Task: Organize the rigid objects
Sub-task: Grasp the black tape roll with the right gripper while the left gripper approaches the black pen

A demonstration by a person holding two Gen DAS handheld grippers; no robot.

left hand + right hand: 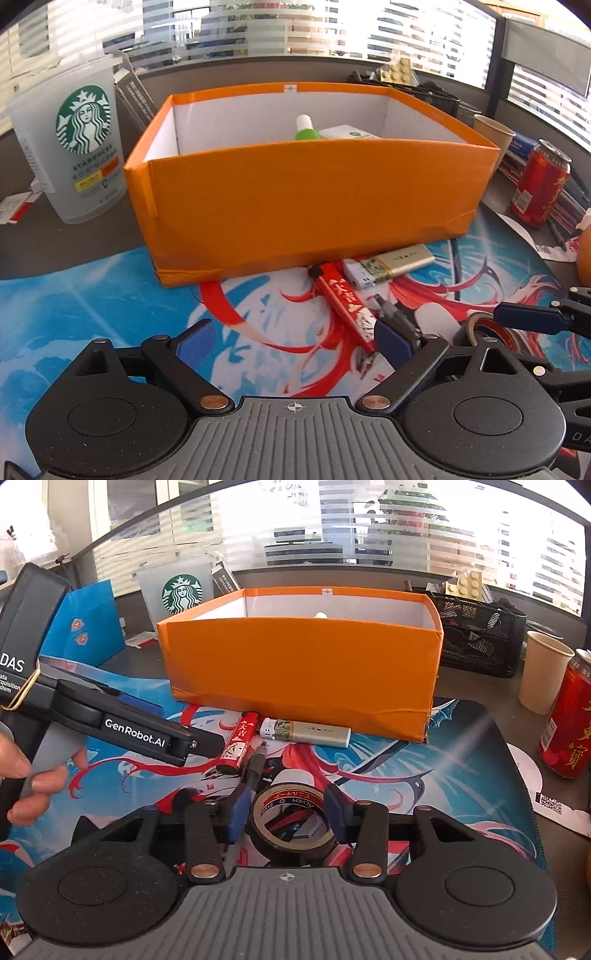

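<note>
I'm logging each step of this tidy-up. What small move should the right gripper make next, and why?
Probably close the right gripper on the tape roll. Its fingers flank the roll on the mat, apparently not yet squeezing, and the orange box ahead, open-topped, already holds items. The left gripper is open and empty.

From my left wrist view, the orange box (295, 192) front wall hides most of the green bottle (306, 129) and white packet (347, 132); the orange fruit (584, 254) is cut by the right edge; the black marker (391, 314) disappears behind my left fingers (393, 339).
</note>
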